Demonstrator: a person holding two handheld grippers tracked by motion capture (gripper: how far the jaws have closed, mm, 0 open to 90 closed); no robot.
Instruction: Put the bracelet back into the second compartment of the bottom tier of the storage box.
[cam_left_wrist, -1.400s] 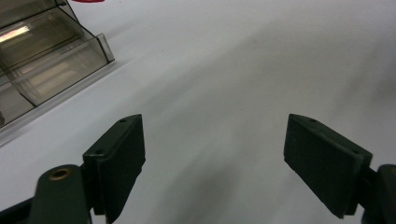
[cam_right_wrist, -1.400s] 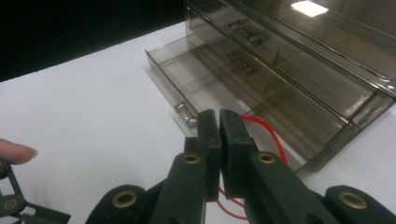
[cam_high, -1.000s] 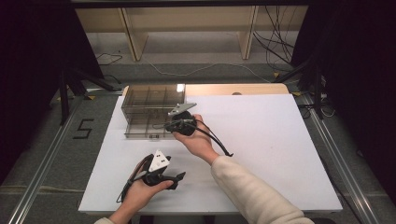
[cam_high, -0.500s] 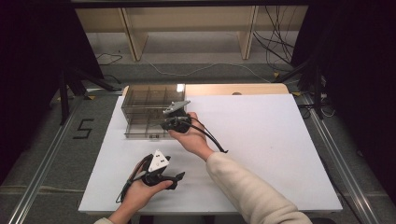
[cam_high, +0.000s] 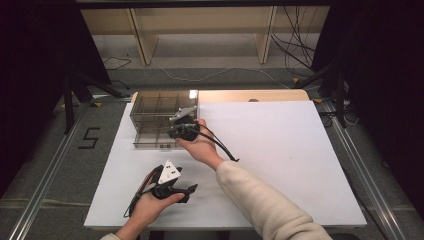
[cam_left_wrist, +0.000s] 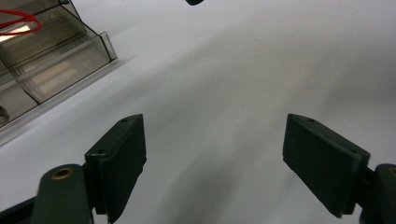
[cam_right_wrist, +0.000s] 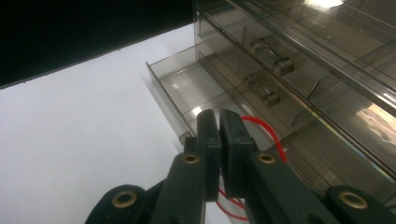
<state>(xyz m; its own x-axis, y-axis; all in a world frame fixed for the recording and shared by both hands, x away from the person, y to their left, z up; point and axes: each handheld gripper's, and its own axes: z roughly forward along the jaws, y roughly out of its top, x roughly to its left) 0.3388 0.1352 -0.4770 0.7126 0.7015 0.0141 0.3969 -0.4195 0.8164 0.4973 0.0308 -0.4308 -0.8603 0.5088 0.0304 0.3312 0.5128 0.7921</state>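
Right gripper (cam_right_wrist: 219, 122) pressing jaws together over an open drawer (cam_right_wrist: 187, 93) of the clear cabinet (cam_high: 162, 117), a red loop (cam_right_wrist: 261, 128) lying inside the drawer. Left gripper (cam_left_wrist: 215, 154) hovering above the table (cam_high: 280, 145), jaws spread wide.

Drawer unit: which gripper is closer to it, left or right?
Right. The right gripper is at the front of the clear drawer unit, jaws over its open bottom drawer. The left gripper sits apart, near the table's front edge.
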